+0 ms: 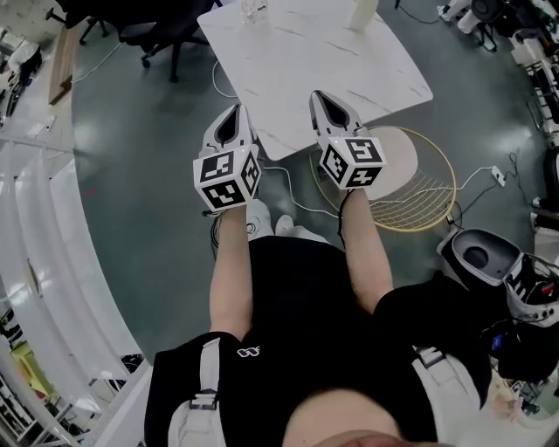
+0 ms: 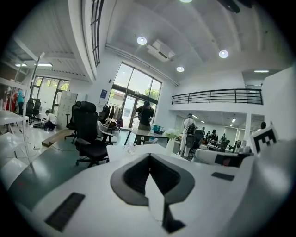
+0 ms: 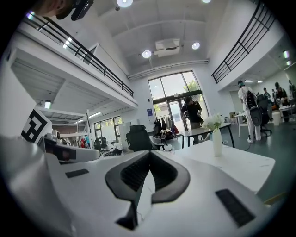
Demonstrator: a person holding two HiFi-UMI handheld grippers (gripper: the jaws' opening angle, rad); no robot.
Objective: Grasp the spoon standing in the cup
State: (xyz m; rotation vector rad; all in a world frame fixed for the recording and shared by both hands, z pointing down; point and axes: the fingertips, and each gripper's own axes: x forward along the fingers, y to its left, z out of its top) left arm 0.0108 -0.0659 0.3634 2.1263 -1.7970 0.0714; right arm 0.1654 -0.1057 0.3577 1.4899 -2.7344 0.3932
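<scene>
We hold both grippers out ahead of us, side by side and level with each other, at the near edge of a white marble bench (image 1: 349,70). The left gripper (image 1: 234,115) hangs just off the near corner of the bench, over the grey-green floor (image 1: 148,175). The right gripper (image 1: 321,98) reaches just over the near edge of the top. Each gripper's own view shows its jaws pressed together, tip to tip, with nothing between them; this holds for the left gripper (image 2: 149,156) and for the right gripper (image 3: 149,153).

The cup (image 1: 254,10) is a small clear glass standing at the far edge of the bench, well apart from both grippers. In the left gripper view the cup (image 2: 130,148) sits just above and left of the jaw tips; in the right gripper view the cup (image 3: 169,148) sits just above and right of them. We cannot make out the spoon in any view; it is too small.

A white vase (image 1: 362,13) with pale flowers (image 3: 213,122) stands on the same far edge, to the right of the cup. A black office chair (image 1: 162,35) stands on the floor beyond the left side of the bench. A round gold wire basket (image 1: 428,192) sits on the floor near the bench, to our right.
</scene>
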